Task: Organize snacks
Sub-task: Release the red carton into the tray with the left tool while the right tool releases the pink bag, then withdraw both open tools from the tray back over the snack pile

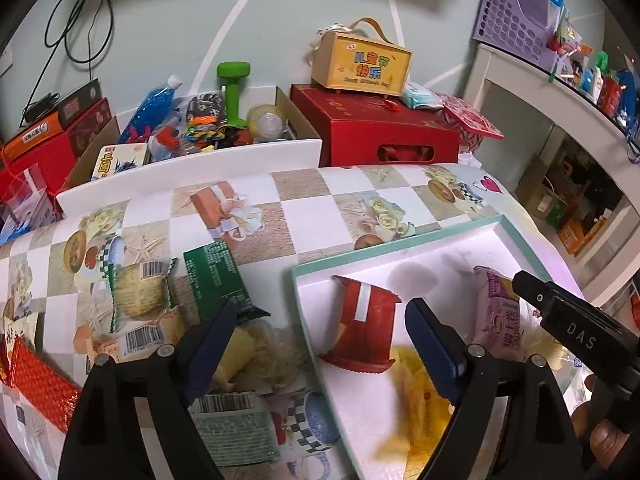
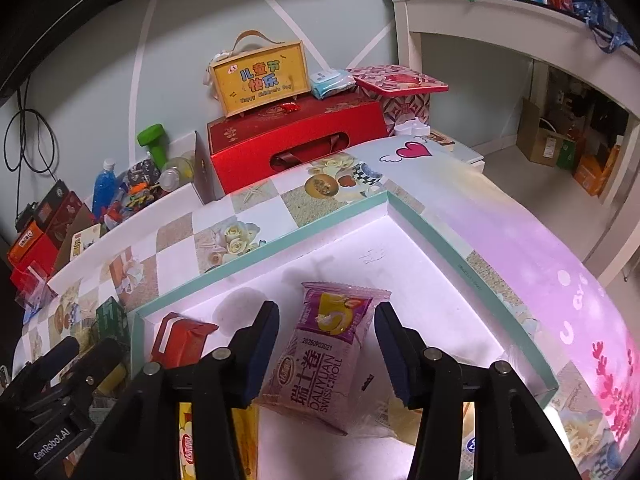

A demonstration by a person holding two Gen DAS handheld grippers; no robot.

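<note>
Tray (image 2: pixel 304 236): perhaps four snack packets (image 2: pixel 320 356).

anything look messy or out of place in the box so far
Somewhat. In the teal-rimmed box, the purple Swiss roll packet lies tilted, partly over another wrapper, and the red packet sits askew. More snacks lie loose on the tablecloth. Nothing looks spilled or torn.

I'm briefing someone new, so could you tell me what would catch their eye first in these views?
Probably the purple Swiss roll packet, lying in the teal-rimmed white tray between the open right gripper fingers. Next, the red snack packet at the tray's left end, and the yellow gift box on the red carton behind the table.
</note>
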